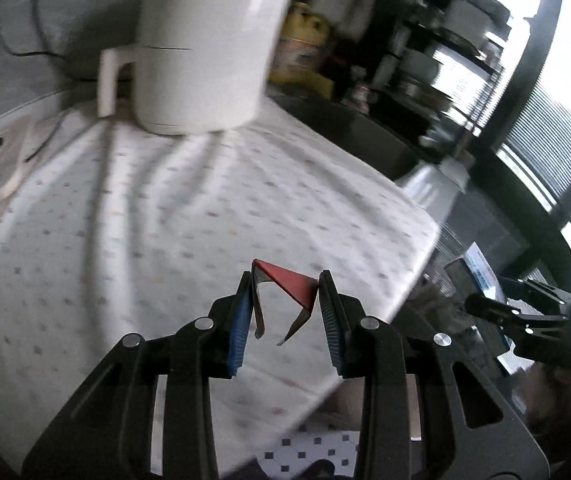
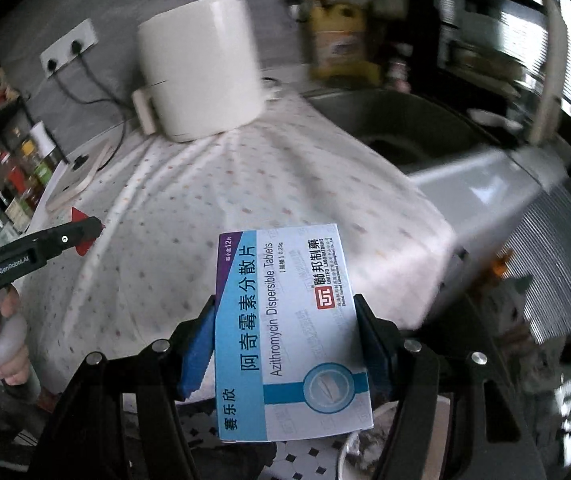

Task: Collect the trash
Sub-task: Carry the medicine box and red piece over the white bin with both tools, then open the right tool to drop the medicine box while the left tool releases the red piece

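My left gripper (image 1: 285, 292) is shut on a folded red and silver wrapper (image 1: 289, 285), held above the spotted white cloth (image 1: 145, 220). In the right wrist view this gripper (image 2: 85, 230) shows at the left with the red wrapper (image 2: 79, 216). My right gripper (image 2: 285, 320) is shut on a blue and white medicine box (image 2: 289, 320), held past the cloth's near edge. The box also shows in the left wrist view (image 1: 481, 276) at the right. A white bin (image 2: 355, 444) with trash in it sits below the box.
A white pot with a handle (image 1: 201, 52) stands at the back of the cloth. A sink (image 2: 397, 128) lies to the right, with yellow containers (image 2: 339, 40) and a dish rack (image 1: 445, 48) behind. A wooden board (image 2: 81, 172), wall sockets (image 2: 69, 48) and spice jars (image 2: 21, 176) are at the left.
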A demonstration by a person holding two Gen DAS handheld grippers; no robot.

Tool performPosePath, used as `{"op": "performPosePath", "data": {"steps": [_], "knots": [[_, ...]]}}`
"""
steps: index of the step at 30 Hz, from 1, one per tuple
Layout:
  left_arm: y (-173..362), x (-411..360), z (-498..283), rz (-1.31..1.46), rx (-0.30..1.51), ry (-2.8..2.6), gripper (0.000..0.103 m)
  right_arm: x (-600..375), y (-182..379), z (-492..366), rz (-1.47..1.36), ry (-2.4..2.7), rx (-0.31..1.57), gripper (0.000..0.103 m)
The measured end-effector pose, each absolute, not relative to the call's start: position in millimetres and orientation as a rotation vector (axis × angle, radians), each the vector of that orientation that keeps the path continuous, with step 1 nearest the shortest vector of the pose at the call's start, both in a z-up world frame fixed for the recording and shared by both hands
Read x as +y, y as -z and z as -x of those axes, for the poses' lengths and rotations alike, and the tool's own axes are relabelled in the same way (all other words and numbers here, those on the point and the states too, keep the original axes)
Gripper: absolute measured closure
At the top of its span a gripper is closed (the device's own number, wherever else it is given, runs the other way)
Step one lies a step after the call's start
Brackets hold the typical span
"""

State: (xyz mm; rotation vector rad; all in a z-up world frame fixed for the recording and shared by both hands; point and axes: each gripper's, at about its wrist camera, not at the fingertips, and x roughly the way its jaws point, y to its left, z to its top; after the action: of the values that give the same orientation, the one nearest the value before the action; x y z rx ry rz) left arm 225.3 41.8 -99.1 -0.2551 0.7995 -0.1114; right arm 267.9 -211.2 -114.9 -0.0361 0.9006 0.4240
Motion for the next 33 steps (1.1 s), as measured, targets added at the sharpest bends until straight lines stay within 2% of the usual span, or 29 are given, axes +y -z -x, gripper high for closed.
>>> {"op": "performPosePath", "data": {"steps": [16,17,19,33], "knots": [[123,-115,-217,0.17,0.881,0.331,0.07,-363,154,-205,-0.049,-0.202,0.982,0.037],[126,-124,-215,0.164,0.889,0.344,0.07,-369,157,-202,-0.053,-0.192,0.988,0.027],[130,-134,-212,0.159,0.9,0.358,0.07,-382,158,-193,-0.061,-0.155,0.972,0.013],[159,-225,-199,0.108,0.965,0.486,0.07,-464,168,-139,-0.132,-0.026,0.976,0.01]]}}
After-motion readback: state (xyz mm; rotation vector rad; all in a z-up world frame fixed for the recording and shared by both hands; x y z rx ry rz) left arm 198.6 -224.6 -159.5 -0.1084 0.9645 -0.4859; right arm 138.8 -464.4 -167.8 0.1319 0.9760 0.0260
